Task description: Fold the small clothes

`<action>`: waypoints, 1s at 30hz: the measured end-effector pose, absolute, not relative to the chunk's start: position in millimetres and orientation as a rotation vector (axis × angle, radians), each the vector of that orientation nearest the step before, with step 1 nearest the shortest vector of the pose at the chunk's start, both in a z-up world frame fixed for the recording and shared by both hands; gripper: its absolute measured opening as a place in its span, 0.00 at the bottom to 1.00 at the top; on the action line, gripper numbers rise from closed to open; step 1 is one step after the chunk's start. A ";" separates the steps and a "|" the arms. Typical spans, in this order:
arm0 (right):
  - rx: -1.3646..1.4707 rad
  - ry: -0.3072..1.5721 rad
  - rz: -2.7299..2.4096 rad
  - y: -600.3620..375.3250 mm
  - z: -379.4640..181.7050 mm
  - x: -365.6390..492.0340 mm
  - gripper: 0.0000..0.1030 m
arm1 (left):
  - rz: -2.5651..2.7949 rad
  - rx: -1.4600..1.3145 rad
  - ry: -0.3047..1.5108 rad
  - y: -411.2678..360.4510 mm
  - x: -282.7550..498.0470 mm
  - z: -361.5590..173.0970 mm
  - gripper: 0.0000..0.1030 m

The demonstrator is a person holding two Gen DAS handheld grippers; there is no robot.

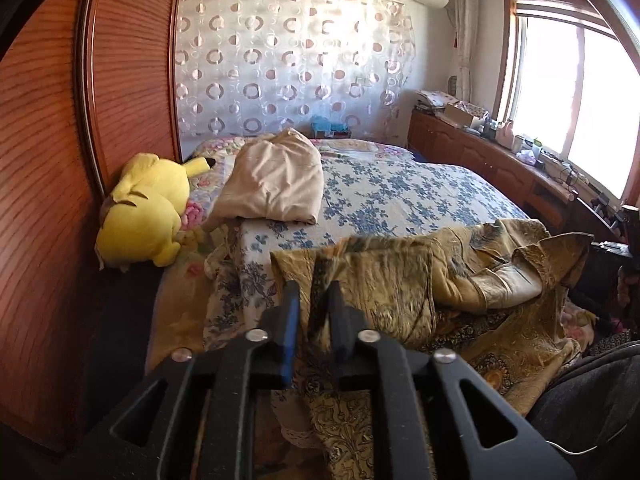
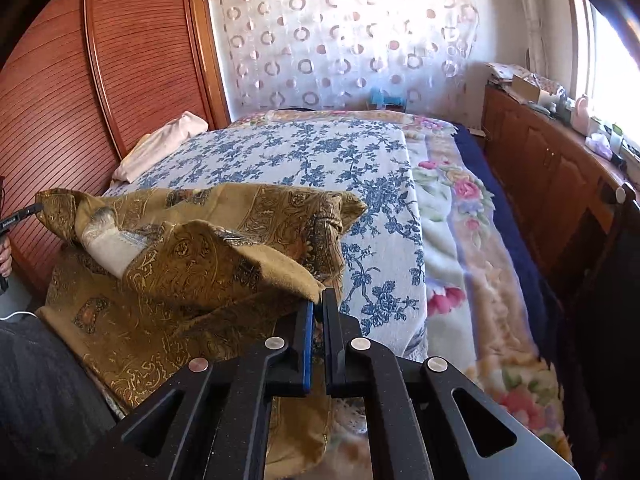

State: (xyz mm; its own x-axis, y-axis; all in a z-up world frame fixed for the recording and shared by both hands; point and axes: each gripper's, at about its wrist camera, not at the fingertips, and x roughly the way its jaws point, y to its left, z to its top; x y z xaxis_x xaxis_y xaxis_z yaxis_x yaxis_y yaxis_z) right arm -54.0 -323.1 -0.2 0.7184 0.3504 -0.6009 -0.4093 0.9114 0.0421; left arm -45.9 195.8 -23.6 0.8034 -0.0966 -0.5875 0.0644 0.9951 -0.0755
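Observation:
A golden-brown paisley garment [image 1: 400, 280] lies rumpled at the near edge of the bed. My left gripper [image 1: 316, 292] is shut on a fold of it and holds that edge up. In the right wrist view the same garment [image 2: 192, 248] hangs between both grippers with a pale lining showing. My right gripper [image 2: 319, 300] is shut on its right corner. The left gripper's tip [image 2: 28, 212] shows at the far left, holding the garment's other corner.
The bed has a blue-flowered cover [image 1: 392, 192] and a pink-flowered blanket [image 2: 472, 232]. A folded beige cloth [image 1: 276, 180] and a yellow plush toy [image 1: 148, 208] lie near the wooden wardrobe [image 1: 60, 160]. A wooden cabinet [image 2: 552, 176] with clutter stands under the window on the right.

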 end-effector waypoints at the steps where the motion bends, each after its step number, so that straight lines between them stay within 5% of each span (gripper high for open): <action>1: -0.095 0.632 0.423 -324.4 4.0 -55.0 0.08 | -0.087 -0.047 0.620 195.2 -46.8 -20.6 0.28; 5: -0.088 0.573 0.412 -330.1 23.2 -55.3 0.10 | -0.095 -0.041 0.577 194.0 -44.7 -9.5 0.53; 7: -0.080 0.545 0.399 -333.8 30.4 -56.3 0.18 | -0.095 -0.041 0.570 192.7 -37.5 -8.7 0.77; 14: -0.067 0.510 0.369 -320.9 32.8 -36.4 0.38 | -0.114 -0.056 0.618 187.3 14.8 -24.9 0.79; 30: -0.021 0.754 0.333 -279.5 -20.0 89.1 0.38 | -0.071 -0.047 0.782 209.2 85.3 -54.9 0.79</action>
State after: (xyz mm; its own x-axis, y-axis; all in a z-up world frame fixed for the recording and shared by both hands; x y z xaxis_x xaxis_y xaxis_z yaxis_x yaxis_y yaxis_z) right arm 89.1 -279.5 -20.0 0.6793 0.2891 -0.6746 -0.3042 0.9474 0.0997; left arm 85.3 209.2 -54.9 0.7076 -0.0811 -0.7019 0.0460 0.9966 -0.0688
